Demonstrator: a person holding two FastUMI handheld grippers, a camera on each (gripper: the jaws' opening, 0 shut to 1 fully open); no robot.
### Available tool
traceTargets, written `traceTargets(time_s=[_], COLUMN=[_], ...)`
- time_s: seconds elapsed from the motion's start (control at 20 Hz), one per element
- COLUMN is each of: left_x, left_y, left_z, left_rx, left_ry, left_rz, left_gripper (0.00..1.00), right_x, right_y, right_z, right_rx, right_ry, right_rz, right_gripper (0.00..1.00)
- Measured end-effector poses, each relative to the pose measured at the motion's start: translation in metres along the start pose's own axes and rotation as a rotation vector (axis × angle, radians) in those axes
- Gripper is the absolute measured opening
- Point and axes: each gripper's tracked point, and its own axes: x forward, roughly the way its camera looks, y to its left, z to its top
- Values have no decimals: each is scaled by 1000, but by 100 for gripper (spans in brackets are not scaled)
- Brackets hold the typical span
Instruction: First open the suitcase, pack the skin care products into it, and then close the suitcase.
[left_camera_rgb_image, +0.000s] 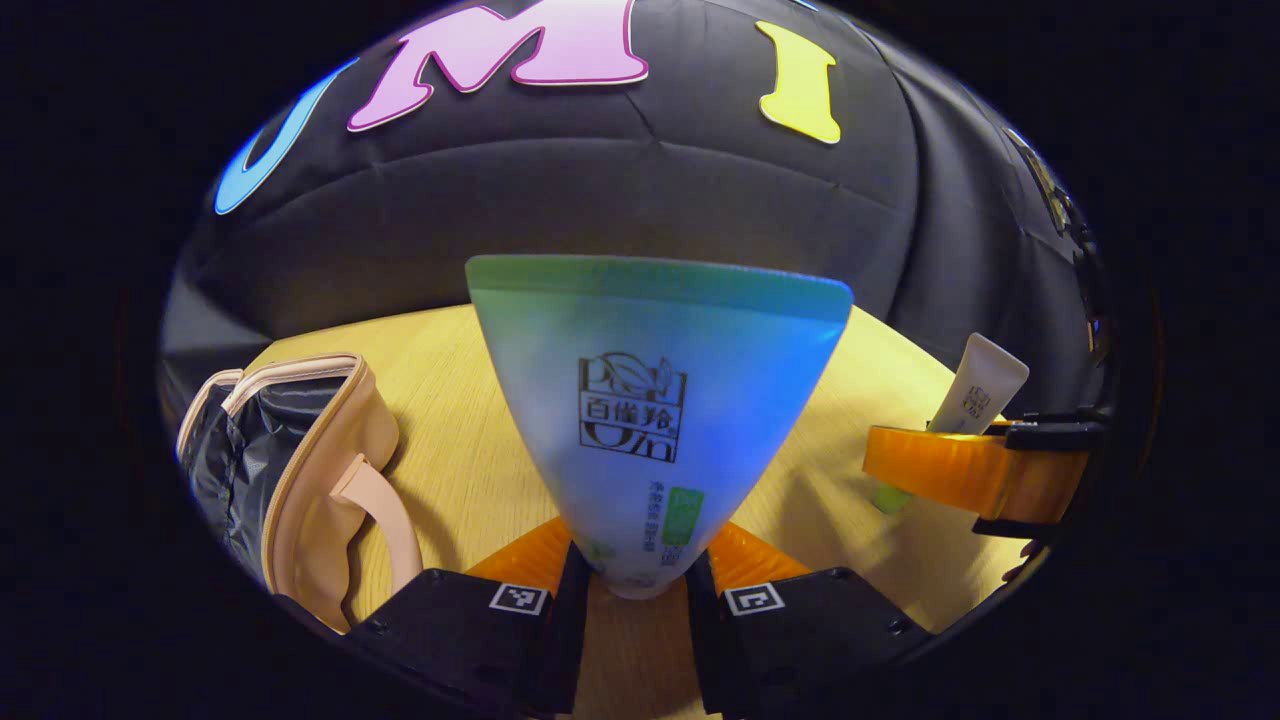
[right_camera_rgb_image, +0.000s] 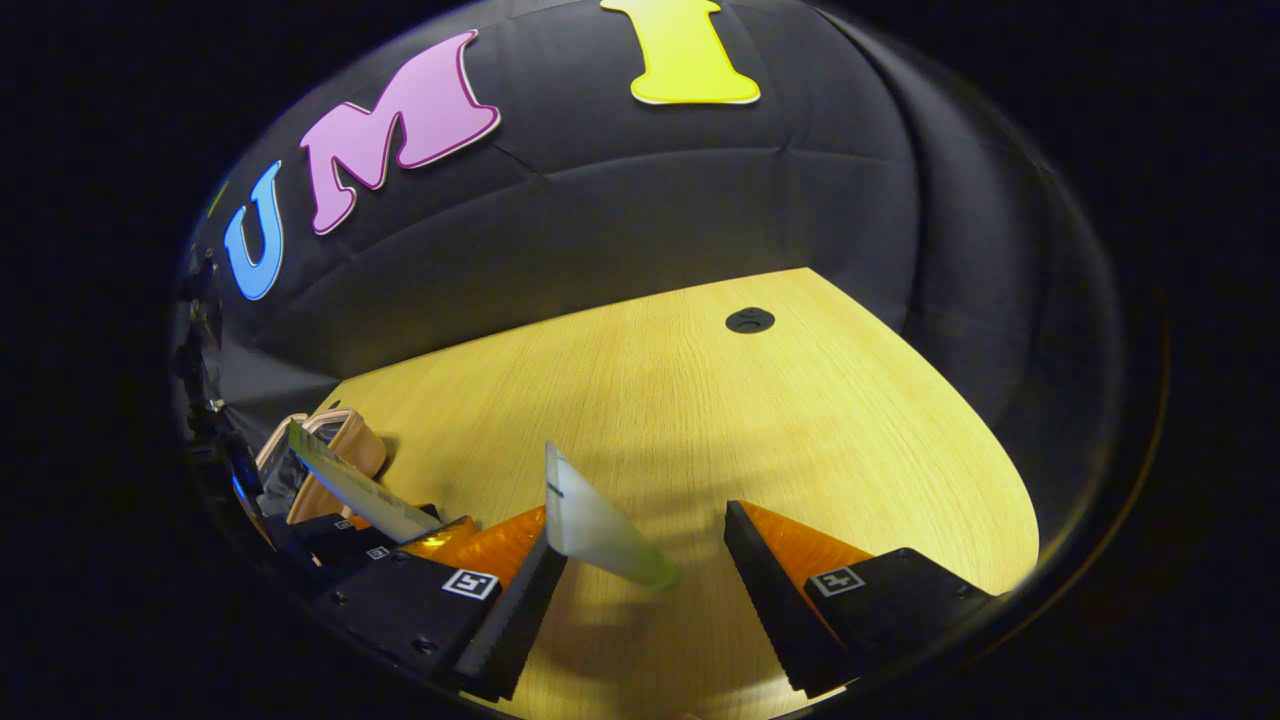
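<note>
Upright, blue-green tube (left_camera_rgb_image: 655, 400) crimp-end up, cap clamped in left tongs (left_camera_rgb_image: 637, 590)

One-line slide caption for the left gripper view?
Left tool shut on an upright blue-green skincare tube, open beige suitcase at left on the wooden table.

Warm overhead light falls on the wooden table (right_camera_rgb_image: 760, 420), bright yellow at its centre and dimmer toward the dark padded wall. Soft shadows spread under the right gripper (right_camera_rgb_image: 640, 590) and beside the beige case (left_camera_rgb_image: 320, 480). A bluish cast tints the large tube (left_camera_rgb_image: 655, 420), sharp up close; the small tube (right_camera_rgb_image: 600, 530) looks slightly smeared. Fisheye curvature bends the table edges, and the rims fade to murk
</note>
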Motion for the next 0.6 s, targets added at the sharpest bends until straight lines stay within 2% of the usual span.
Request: traceTargets(time_s=[0.2, 0.25, 0.3, 0.35, 0.45, 0.5, 0.6], left_x=[-1, 0, 1, 0, 0, 0, 0], left_y=[-1, -1, -1, -1, -1, -1, 0], left_z=[1, 0, 0, 0, 1, 1, 0], left_rx=[-5, -5, -5, -5, -4, -3, -6], left_ry=[-1, 0, 0, 0, 0, 0, 0], left_rz=[-1, -1, -1, -1, 1, 2, 0], left_gripper=[49, 49, 49, 49, 49, 53, 49], right_x=[16, 18, 19, 20, 24, 20, 14], right_y=[3, 3, 2, 0, 1, 1, -2], right_z=[-7, -11, -14, -16, -18, -17, -19], right_rx=[-21, -35, -46, -56, -60, -64, -75], right_ry=[7, 14, 20, 25, 34, 36, 51], right_rz=[-8, -10, -19, -24, -24, -28, -40], right_gripper=[94, 79, 85, 66, 41, 29, 28])
